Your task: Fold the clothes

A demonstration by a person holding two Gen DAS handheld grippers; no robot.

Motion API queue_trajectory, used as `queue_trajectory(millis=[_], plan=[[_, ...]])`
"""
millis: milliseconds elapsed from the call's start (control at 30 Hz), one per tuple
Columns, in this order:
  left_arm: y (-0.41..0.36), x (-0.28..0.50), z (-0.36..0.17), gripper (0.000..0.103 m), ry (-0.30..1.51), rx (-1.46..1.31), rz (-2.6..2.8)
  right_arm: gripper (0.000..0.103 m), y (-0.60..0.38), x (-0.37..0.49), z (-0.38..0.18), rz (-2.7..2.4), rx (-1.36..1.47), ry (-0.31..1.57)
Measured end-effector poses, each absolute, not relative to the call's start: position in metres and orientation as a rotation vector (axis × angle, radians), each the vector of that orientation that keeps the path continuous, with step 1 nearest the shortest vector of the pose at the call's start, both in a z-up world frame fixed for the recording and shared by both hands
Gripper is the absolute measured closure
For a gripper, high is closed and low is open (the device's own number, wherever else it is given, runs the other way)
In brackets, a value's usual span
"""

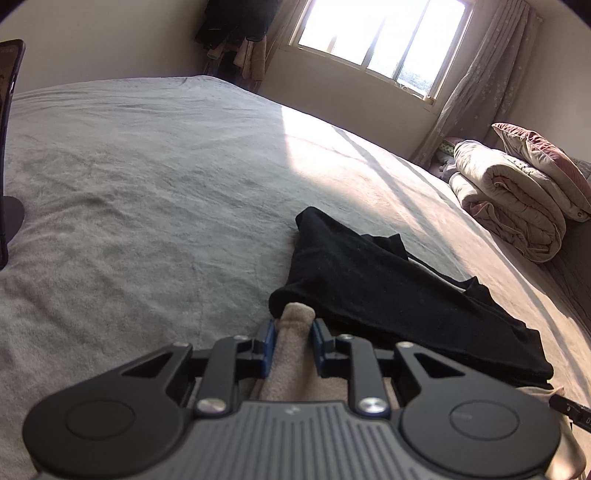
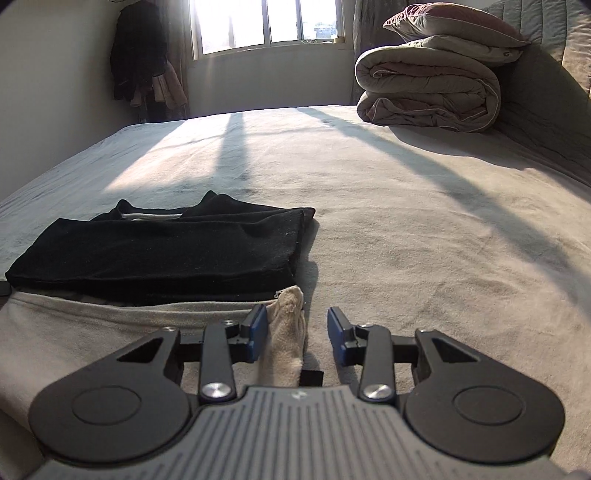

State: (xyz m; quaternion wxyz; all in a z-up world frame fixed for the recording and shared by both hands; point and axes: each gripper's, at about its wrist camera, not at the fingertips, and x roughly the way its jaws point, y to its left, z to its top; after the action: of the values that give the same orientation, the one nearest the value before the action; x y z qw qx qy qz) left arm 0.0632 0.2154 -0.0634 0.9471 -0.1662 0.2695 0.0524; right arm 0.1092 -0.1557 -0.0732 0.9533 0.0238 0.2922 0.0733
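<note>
A folded black garment [image 1: 388, 295] [image 2: 159, 251] lies on the bed, on top of a beige garment [image 2: 92, 325]. My left gripper [image 1: 293, 332] is shut on a bunched fold of the beige cloth [image 1: 291, 354] at the black garment's near corner. My right gripper [image 2: 297, 325] is open at the other near corner. A beige cloth corner [image 2: 290, 317] rests against its left pad [image 2: 257, 328], and the right pad stands clear of it. The far part of the beige garment is hidden under the black one.
The grey bed sheet [image 1: 147, 184] spreads wide to the left and ahead. A rolled duvet [image 2: 428, 88] topped by a pillow [image 2: 454, 22] sits at the headboard end. A phone on a stand [image 1: 9, 147] is at the left edge. Dark clothes [image 2: 136, 55] hang beside the window [image 1: 380, 37].
</note>
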Motion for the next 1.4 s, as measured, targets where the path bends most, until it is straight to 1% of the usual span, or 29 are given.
queue_trajectory(millis=[100,167,200,333,500,567,733,767,800,833,867,900,933,967,1000,1133,1300,1367,1400], plan=[[0.206,0.048,-0.069,0.092,0.465,-0.251,0.122,0.094,-0.148,0.095,-0.077,0.142,-0.008,0.517],[0.205,0.04,-0.068,0.093,0.41,-0.241,0.14,0.095,-0.145,0.087,-0.075,0.135,-0.027,0.467],[0.205,0.035,-0.066,0.094,0.379,-0.238,0.145,0.095,-0.145,0.083,-0.072,0.127,-0.03,0.44],[0.198,0.025,-0.056,0.095,0.279,-0.188,0.157,0.095,-0.14,0.07,-0.064,0.095,-0.067,0.35],[0.196,0.035,-0.055,0.095,0.277,-0.187,0.199,0.096,-0.131,0.071,-0.062,0.07,-0.136,0.309],[0.195,0.031,-0.051,0.095,0.23,-0.198,0.214,0.096,-0.13,0.07,-0.061,0.054,-0.147,0.284],[0.191,0.055,-0.062,0.094,0.408,-0.136,0.211,0.096,-0.125,0.087,-0.073,0.073,-0.244,0.424],[0.193,0.059,-0.064,0.092,0.444,-0.145,0.214,0.095,-0.123,0.091,-0.075,0.078,-0.264,0.456],[0.195,0.061,-0.064,0.087,0.458,-0.158,0.219,0.095,-0.122,0.095,-0.078,0.083,-0.285,0.487],[0.198,0.06,-0.064,0.087,0.465,-0.173,0.222,0.095,-0.122,0.096,-0.078,0.085,-0.291,0.501],[0.2,0.058,-0.064,0.075,0.472,-0.181,0.226,0.091,-0.122,0.095,-0.077,0.085,-0.288,0.502],[0.2,0.056,-0.062,0.062,0.472,-0.18,0.233,0.08,-0.122,0.095,-0.076,0.086,-0.284,0.504],[0.199,0.053,-0.059,0.059,0.457,-0.17,0.243,0.075,-0.123,0.094,-0.074,0.084,-0.272,0.502],[0.196,0.048,-0.055,0.059,0.437,-0.157,0.244,0.065,-0.124,0.092,-0.07,0.081,-0.253,0.498],[0.193,0.045,-0.05,0.058,0.418,-0.152,0.233,0.061,-0.125,0.091,-0.067,0.078,-0.235,0.494],[0.176,0.033,-0.036,0.058,0.4,-0.178,0.087,0.06,-0.115,0.079,-0.048,0.137,-0.163,0.471],[0.137,0.023,-0.036,0.058,0.46,-0.109,-0.208,0.06,-0.083,0.054,-0.039,0.376,-0.097,0.513],[0.122,0.021,-0.043,0.058,0.515,-0.033,-0.275,0.06,-0.068,0.043,-0.041,0.466,-0.104,0.539],[0.115,0.02,-0.047,0.058,0.545,0.008,-0.305,0.063,-0.062,0.039,-0.044,0.498,-0.118,0.551]])
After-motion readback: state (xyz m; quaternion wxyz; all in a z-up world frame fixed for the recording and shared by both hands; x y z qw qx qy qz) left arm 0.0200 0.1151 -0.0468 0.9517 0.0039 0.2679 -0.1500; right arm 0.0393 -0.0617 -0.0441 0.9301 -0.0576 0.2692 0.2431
